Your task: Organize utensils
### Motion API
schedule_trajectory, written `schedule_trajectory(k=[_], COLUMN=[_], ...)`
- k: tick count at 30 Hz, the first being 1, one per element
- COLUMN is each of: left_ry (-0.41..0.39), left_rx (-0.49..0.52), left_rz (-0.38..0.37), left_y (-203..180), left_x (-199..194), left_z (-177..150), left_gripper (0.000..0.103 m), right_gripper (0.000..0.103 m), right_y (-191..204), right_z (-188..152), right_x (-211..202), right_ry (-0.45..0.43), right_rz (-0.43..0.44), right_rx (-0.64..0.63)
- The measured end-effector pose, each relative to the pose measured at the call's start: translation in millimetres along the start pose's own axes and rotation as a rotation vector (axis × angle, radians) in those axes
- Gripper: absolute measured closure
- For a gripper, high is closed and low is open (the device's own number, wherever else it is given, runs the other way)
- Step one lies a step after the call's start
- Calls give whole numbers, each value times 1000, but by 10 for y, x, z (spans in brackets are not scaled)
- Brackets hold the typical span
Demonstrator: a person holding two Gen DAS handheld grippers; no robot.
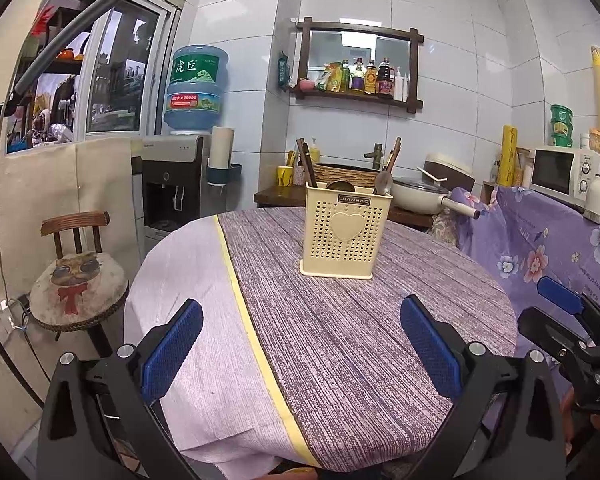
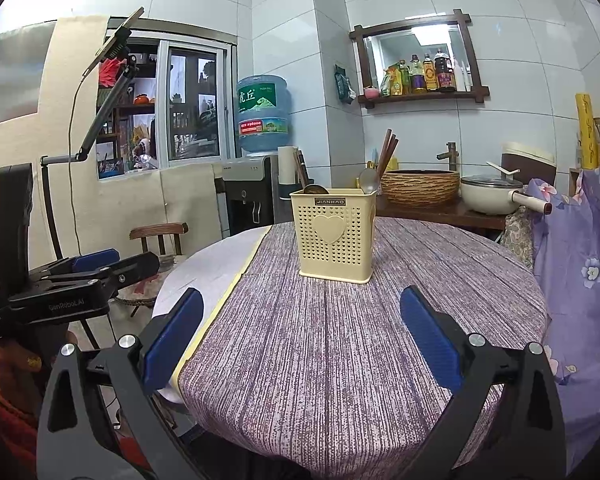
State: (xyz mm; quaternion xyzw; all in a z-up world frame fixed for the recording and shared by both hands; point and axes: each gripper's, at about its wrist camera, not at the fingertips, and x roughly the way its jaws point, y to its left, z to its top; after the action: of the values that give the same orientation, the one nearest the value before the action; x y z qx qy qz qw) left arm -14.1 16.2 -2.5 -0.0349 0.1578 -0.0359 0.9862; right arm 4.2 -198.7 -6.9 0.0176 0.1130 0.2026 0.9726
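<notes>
A cream perforated utensil holder (image 1: 345,233) with a heart on its front stands upright on the round table (image 1: 340,340); it also shows in the right wrist view (image 2: 333,232). Brown chopsticks (image 1: 307,163) and a metal spoon (image 1: 383,182) stick out of it; the spoon bowl (image 2: 368,181) and chopsticks (image 2: 387,151) show from the right too. My left gripper (image 1: 302,322) is open and empty, well short of the holder. My right gripper (image 2: 302,314) is open and empty, also short of it. Each gripper appears at the edge of the other's view.
The table carries a purple striped cloth (image 2: 340,340) with a yellow band (image 1: 256,328). A wooden stool (image 1: 78,280) stands left. A counter behind holds a woven basket (image 2: 420,186) and a pot (image 2: 490,194). A floral cloth (image 1: 540,240) hangs on the right.
</notes>
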Motion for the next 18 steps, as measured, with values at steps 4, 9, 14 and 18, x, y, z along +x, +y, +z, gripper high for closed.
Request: schedule_trajectory(k=[4,9,14,18], left_ry=[0,1,-3,4], left_rx=[-2,0,1,2], left_rz=[-2,1,3,4], left_y=[-4,-9,-12,2], left_x=[-7,-8,-10,-2], left_z=[9,14,14,20], left_gripper=[5,5,5,5], right_gripper=[6,6,6,6], right_y=[-2,-11,-23,-32], right_z=[1,-1,-5,-5], right_x=[-8,-2,0,-5], right_ry=[-3,-1,1,1], right_rz=[-4,-4,-5,-4], right_rx=[-7,-5,-3,3])
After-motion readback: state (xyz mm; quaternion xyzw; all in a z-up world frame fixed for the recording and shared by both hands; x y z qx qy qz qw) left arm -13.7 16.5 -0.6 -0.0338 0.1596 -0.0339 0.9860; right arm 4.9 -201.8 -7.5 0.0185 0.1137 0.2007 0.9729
